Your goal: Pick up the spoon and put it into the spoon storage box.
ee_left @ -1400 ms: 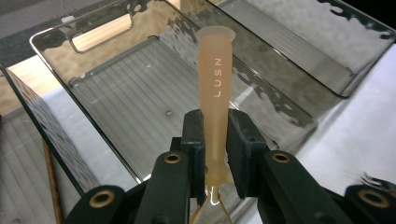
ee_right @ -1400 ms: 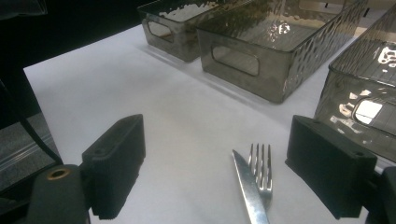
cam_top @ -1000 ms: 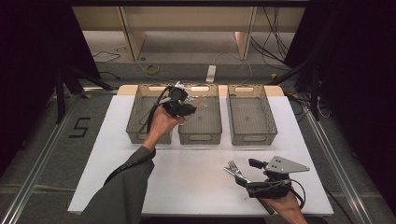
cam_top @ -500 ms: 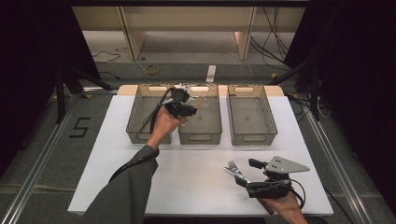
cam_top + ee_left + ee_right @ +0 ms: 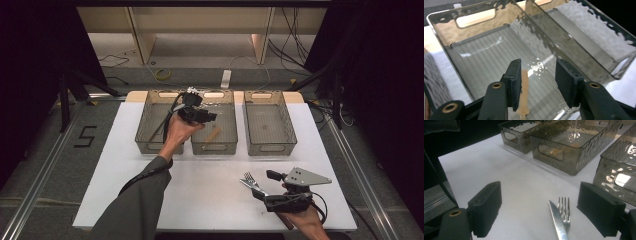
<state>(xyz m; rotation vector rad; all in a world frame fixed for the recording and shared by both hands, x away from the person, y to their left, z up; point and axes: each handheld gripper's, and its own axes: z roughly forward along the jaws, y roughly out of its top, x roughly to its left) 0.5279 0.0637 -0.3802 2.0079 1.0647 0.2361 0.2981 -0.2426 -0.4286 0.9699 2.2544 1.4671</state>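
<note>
Left gripper over the middle bin, right gripper by the cutlery.

I hold my left gripper [image 5: 212,118] above the middle bin [image 5: 227,146], jaws spread, a wooden utensil [image 5: 524,93] lying on the bin floor beneath them. My right gripper [image 5: 541,211] sits low over the table [image 5: 200,190], jaws wide apart, the fork [image 5: 564,208] and knife [image 5: 557,220] lying between them, touching each other.

White flat table [image 5: 200,200] with three smoky see-through plastic bins sitting side by side at the far end: left [image 5: 150,127], middle [image 5: 225,142], right [image 5: 267,125]. Near the front right edge a shiny metal fork [image 5: 250,179] and knife [image 5: 252,187] lie right next to each other
</note>
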